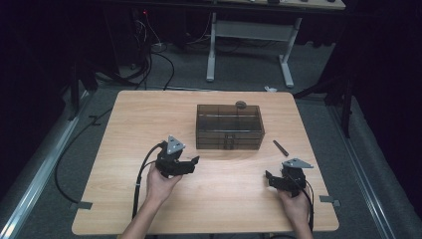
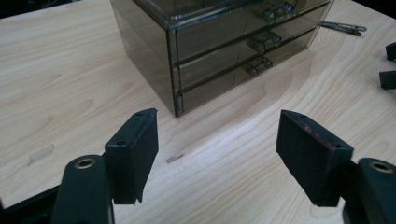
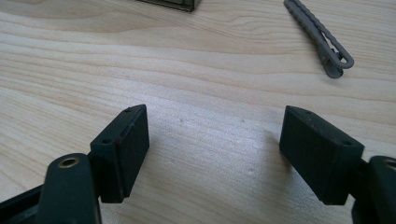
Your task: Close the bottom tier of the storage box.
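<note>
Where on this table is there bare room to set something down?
The whole left side of the table, left of the drawer box, is bare. So is the front strip between the left gripper and the right gripper. It is tighter on the right, where the grey clip lies beside the box.

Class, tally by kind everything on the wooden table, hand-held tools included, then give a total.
Smoky clear drawer box: 1
Grey hair clip: 1
Small round thing on the box's back edge: 1
Hand-held tools, left tool and right tool: 2
Total: 5
</note>
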{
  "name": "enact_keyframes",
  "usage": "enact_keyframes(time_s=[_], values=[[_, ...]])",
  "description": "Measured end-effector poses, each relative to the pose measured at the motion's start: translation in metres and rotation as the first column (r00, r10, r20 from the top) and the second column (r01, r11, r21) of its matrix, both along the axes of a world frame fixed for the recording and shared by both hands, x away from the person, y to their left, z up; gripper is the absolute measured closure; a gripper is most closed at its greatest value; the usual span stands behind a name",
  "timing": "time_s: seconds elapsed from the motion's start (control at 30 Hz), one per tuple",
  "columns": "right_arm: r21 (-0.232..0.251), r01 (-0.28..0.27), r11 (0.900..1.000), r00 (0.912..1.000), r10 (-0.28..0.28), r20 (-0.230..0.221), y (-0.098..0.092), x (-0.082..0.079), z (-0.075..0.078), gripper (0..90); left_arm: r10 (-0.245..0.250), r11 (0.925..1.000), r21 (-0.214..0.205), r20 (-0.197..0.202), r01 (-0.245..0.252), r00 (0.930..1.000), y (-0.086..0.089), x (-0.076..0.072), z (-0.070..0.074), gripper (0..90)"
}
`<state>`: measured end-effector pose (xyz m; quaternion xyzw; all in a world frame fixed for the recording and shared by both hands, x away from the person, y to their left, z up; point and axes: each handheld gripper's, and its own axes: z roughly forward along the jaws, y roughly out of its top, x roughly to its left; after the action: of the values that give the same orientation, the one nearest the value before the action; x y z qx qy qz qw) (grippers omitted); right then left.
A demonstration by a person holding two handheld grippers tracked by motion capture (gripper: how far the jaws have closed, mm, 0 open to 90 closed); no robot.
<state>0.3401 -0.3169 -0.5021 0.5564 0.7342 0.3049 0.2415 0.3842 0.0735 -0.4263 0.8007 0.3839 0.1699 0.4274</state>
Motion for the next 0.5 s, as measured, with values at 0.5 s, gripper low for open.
enact_keyframes(time_s=[0.5], values=[[0.003, -0.015, 0.9999, 0.9998, 0.015, 0.009, 0.001, -0.003, 0.0, 31.8, -0.045, 0.9988, 0.02, 0.038, 0.045, 0.9982, -0.026, 0.023, 0.028, 31.2]])
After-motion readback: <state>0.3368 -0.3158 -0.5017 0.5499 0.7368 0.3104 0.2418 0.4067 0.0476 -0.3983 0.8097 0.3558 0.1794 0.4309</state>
